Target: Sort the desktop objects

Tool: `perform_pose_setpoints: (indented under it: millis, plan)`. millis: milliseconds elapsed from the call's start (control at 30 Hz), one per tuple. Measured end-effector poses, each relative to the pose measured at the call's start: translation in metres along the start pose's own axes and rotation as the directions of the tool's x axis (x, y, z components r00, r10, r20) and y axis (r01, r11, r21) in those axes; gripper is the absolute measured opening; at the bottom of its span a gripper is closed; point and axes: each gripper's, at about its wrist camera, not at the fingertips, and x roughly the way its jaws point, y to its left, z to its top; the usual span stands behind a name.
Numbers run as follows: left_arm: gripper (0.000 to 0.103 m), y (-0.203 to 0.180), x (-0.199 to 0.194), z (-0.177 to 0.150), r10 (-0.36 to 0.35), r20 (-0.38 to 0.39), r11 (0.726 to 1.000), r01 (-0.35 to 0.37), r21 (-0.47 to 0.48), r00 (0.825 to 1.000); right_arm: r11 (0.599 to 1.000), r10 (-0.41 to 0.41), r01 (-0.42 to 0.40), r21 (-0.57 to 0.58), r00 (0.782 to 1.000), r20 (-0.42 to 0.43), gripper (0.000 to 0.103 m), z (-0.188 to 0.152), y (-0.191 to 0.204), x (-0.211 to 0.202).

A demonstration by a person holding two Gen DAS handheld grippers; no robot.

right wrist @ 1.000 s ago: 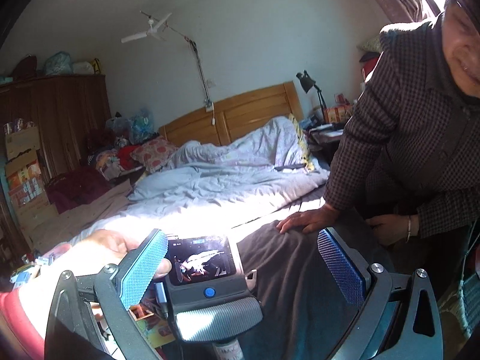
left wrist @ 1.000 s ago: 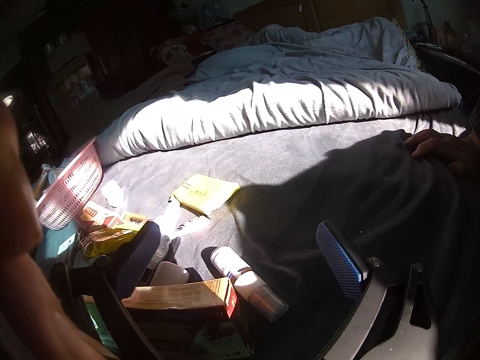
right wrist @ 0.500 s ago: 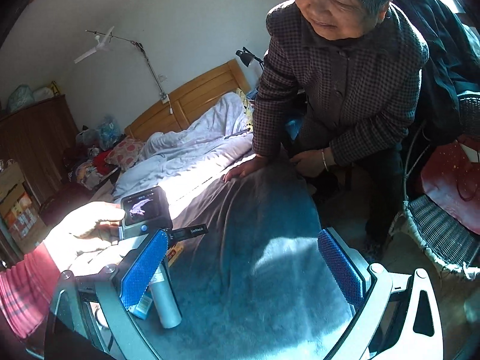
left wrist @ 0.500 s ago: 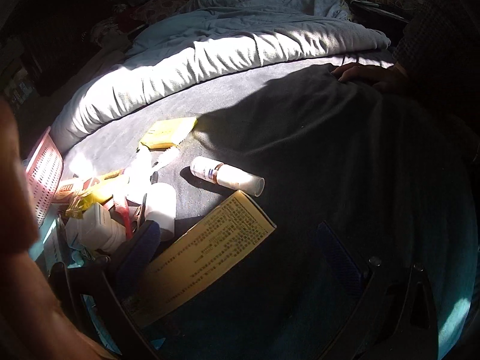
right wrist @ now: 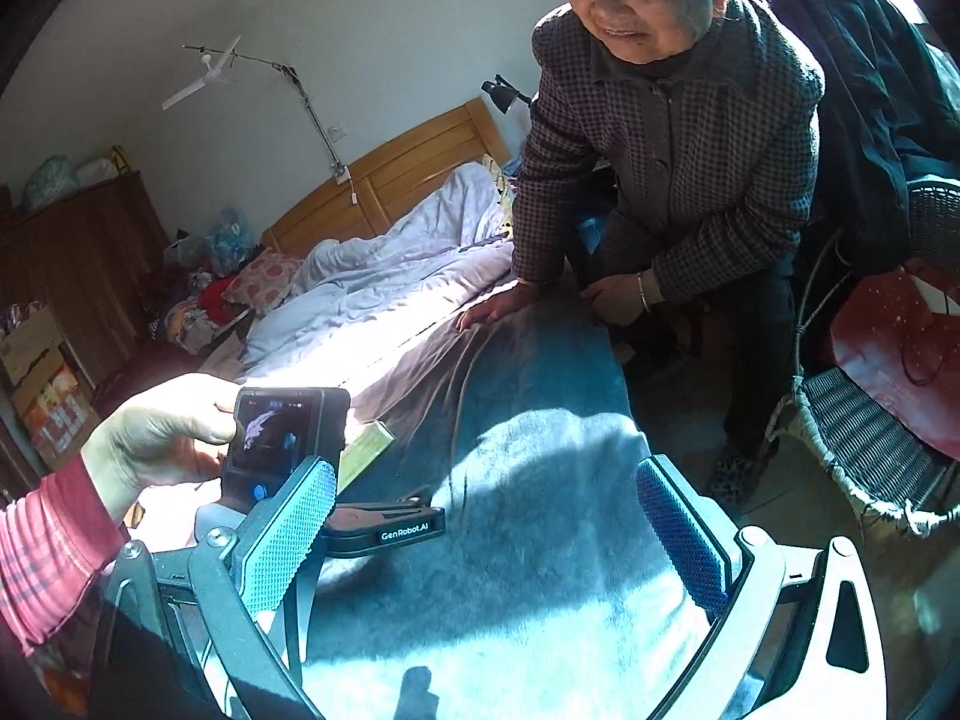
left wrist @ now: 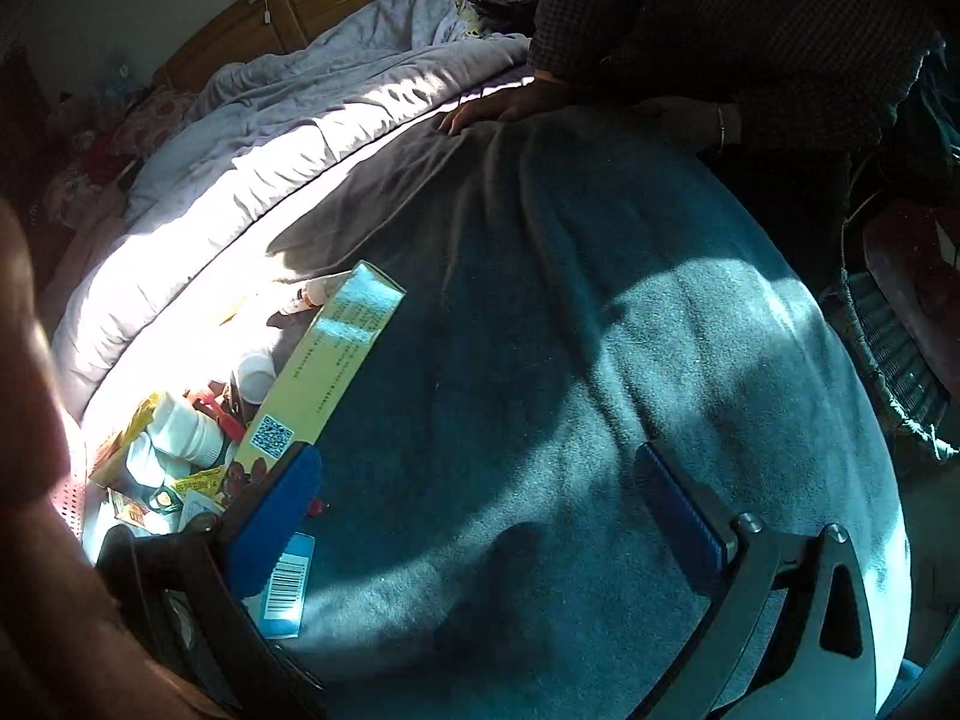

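Note:
In the left wrist view a long yellow-green box (left wrist: 324, 372) lies on the dark blanket (left wrist: 540, 360), its near end by the left fingertip of my left gripper (left wrist: 480, 516). That gripper is open over bare blanket, nothing between its fingers. Left of the box sit white bottles (left wrist: 186, 429), a white-capped jar (left wrist: 255, 372), small packets (left wrist: 192, 483) and a barcode card (left wrist: 288, 585); a tube (left wrist: 312, 297) lies beyond the box. My right gripper (right wrist: 483, 534) is open above the blanket. The box's far end (right wrist: 366, 447) shows behind its left finger.
A person in a checked jacket (right wrist: 660, 150) leans at the far side, one hand (left wrist: 498, 111) on the blanket. A pale quilt (left wrist: 300, 120) lies beyond. A wicker chair (right wrist: 870, 438) with a red bag (right wrist: 900, 348) stands right. A hand (right wrist: 162, 438) holds the left gripper's screen unit (right wrist: 288, 438).
The left view has swung right and nearer the blanket; the yellow box now lies lengthwise by the left finger. The right view has shifted slightly. Both grippers stay open.

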Motion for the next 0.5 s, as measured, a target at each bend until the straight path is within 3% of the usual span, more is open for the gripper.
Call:
perform_pose_setpoints:
  millis: [167,300,367,467,500]
  plan:
    - [0.103,-0.019,-0.016,-0.007,-0.134,-0.087,0.991,0.133,-0.016,0.987,1.000,-0.023,0.023,-0.010,0.999,0.030,0.103,-0.001,-0.005,-0.022]
    - [0.103,-0.024,0.012,-0.042,-0.176,-0.073,0.983,0.179,0.045,0.982,0.999,-0.051,0.051,-0.021,0.999,-0.003,0.103,-0.014,-0.008,-0.025]
    - [0.103,-0.019,0.019,-0.056,-0.272,0.042,0.959,0.267,0.090,0.961,0.998,-0.055,0.054,-0.018,0.998,-0.043,0.103,-0.022,-0.007,-0.021]
    - [0.103,-0.004,0.024,-0.050,-0.366,0.026,0.930,0.365,0.029,0.930,0.999,-0.050,0.049,-0.009,0.995,-0.085,0.103,-0.032,-0.005,-0.014]
    - [0.103,-0.002,0.023,-0.051,-0.371,0.044,0.928,0.370,0.027,0.927,0.999,-0.044,0.043,-0.006,0.994,-0.098,0.103,-0.035,-0.004,-0.011]
